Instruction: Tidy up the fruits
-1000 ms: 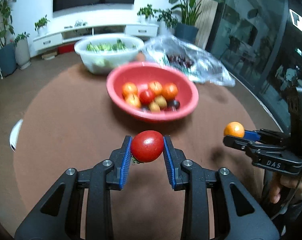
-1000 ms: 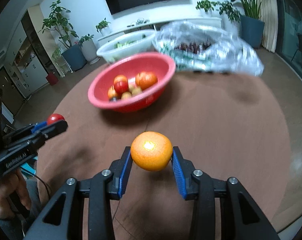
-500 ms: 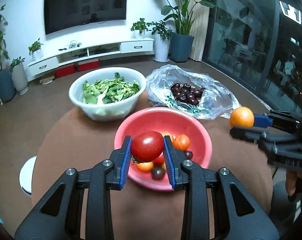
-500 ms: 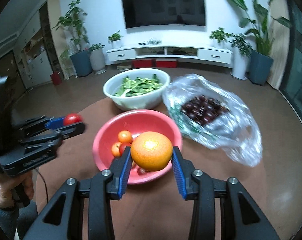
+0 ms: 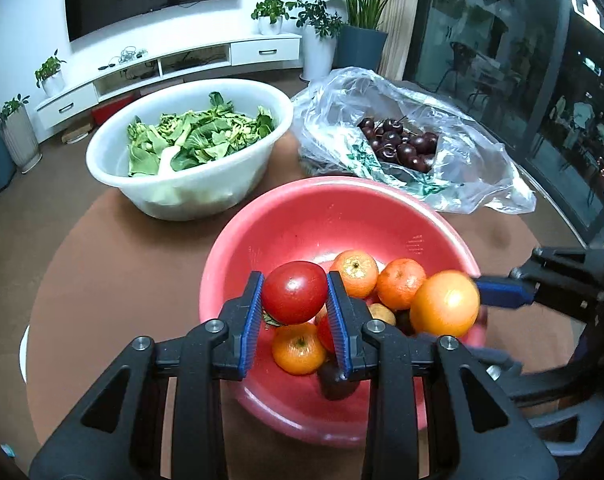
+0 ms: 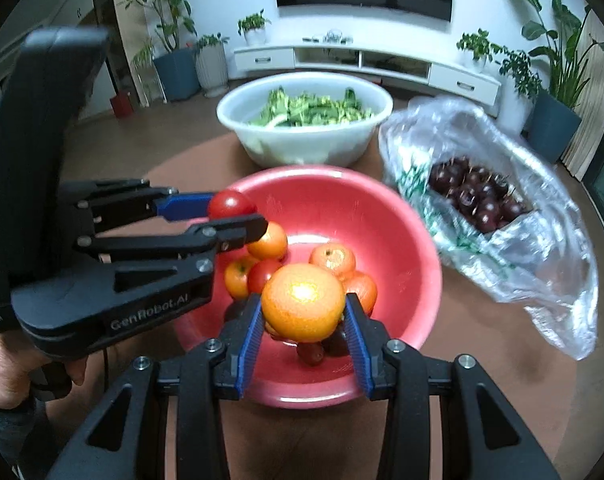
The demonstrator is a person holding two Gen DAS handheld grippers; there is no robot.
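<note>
My left gripper is shut on a red tomato and holds it over the near left part of the red bowl. It also shows in the right wrist view, with the tomato between its fingers. My right gripper is shut on an orange above the bowl's near side; the orange also shows in the left wrist view. The bowl holds several oranges, tomatoes and dark fruits.
A white bowl of leafy greens stands behind the red bowl on the round brown table. A clear plastic bag of dark cherries lies at the back right. Both grippers are close together over the red bowl.
Both grippers have moved forward with their fruits, from short of the bowl to over its near side. Each still holds its fruit.
</note>
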